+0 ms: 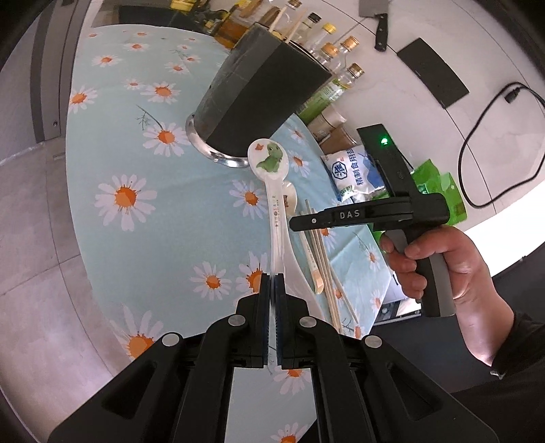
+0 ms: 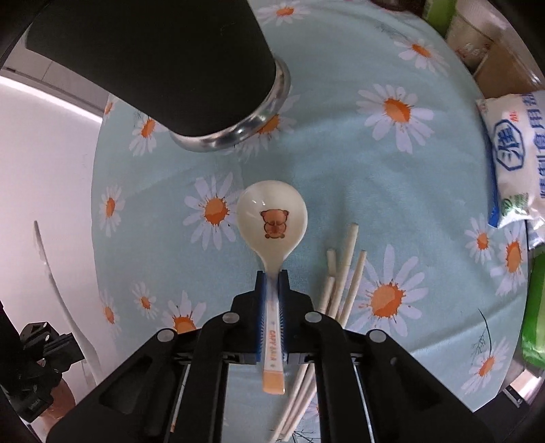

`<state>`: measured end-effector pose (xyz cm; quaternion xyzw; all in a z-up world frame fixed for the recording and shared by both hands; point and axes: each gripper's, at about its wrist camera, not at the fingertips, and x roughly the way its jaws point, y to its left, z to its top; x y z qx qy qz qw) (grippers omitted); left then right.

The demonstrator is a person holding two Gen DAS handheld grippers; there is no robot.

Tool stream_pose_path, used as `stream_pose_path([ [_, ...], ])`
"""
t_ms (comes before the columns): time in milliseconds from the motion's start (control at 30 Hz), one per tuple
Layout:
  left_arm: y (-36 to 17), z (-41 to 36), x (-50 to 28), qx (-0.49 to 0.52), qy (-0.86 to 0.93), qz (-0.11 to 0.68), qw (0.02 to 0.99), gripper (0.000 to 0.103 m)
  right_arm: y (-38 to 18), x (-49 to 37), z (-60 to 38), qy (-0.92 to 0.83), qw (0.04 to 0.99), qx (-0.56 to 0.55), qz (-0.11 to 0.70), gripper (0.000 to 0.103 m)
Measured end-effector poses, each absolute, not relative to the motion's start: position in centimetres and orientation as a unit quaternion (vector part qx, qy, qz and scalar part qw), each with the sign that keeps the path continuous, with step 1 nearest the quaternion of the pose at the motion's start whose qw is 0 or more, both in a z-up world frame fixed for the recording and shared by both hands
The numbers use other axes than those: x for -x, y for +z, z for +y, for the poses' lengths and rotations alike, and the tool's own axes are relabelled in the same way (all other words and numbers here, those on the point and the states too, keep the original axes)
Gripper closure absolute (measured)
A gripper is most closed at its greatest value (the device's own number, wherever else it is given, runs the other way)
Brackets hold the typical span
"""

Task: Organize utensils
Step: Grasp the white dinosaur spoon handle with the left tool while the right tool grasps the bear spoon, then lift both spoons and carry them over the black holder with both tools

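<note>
My left gripper (image 1: 272,277) is shut on the handle of a white dinosaur spoon (image 1: 269,160), held above the daisy tablecloth with its bowl near the black utensil holder (image 1: 262,92). My right gripper (image 2: 272,274) is shut on the handle of a white bear spoon (image 2: 272,214), bowl forward, over the cloth. It also shows in the left wrist view (image 1: 296,219), hovering over the bear spoon (image 1: 291,199). Several wooden chopsticks (image 2: 344,272) lie on the cloth to its right; they also show in the left wrist view (image 1: 327,265). The holder (image 2: 153,58) stands ahead on a metal base.
A salt bag (image 2: 514,160) and green packets (image 1: 439,191) lie at the table's right edge. Bottles (image 1: 337,51) stand behind the holder. A cleaver (image 1: 378,17) and a black cable (image 1: 477,143) are on the white wall surface.
</note>
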<state>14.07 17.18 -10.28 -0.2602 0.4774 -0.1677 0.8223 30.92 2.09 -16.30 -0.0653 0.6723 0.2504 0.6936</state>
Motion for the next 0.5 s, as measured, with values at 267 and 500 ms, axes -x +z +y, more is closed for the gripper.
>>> stream_pose_path([
  [267,-9.7,17.0,-15.4,0.238,-0.184,0.479,0.825,0.102,-14.4,-29.4,0.5,0.273,0.709,0.016,0.65,0.095],
  [500,-8.6,16.1,-16.9,0.211,-0.184,0.476,0.834,0.102,-11.4,-28.4,-0.3,0.343,0.718,-0.062,0.603,0.095],
])
